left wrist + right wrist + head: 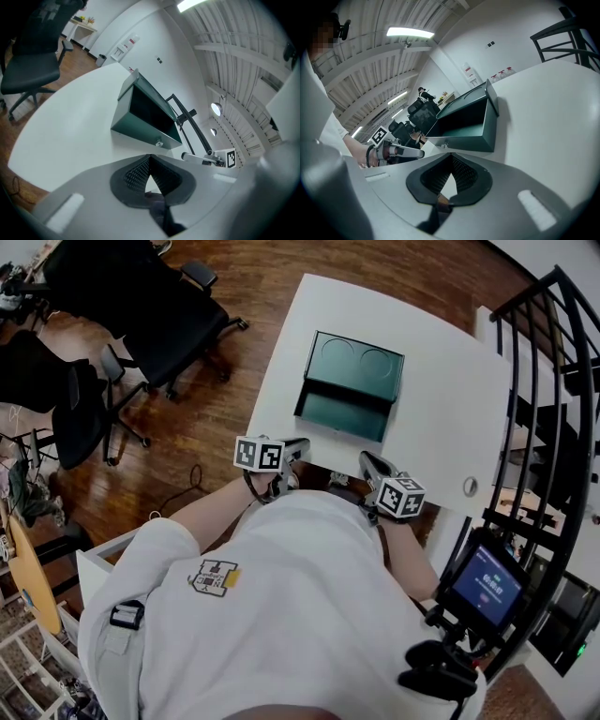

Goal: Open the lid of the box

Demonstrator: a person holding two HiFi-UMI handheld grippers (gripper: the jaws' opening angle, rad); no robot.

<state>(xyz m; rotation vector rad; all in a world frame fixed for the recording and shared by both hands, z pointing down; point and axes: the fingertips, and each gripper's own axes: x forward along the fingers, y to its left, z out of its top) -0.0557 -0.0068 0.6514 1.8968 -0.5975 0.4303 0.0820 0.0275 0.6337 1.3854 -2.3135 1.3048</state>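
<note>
Green box open; screen print illegible

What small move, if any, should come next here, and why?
Probably none beyond resting. The box on the table already stands open, its lid tipped back. The left hand-held gripper and right hand-held gripper are both shut, empty and short of the box, so I would simply park them there.

The person wears a white short-sleeved T-shirt printed with a small dark-lined emblem with a yellow block. Near the emblem, a grey strap carries a black buckle. The grey left gripper and right gripper each bear a white cube with black square markers.
</note>
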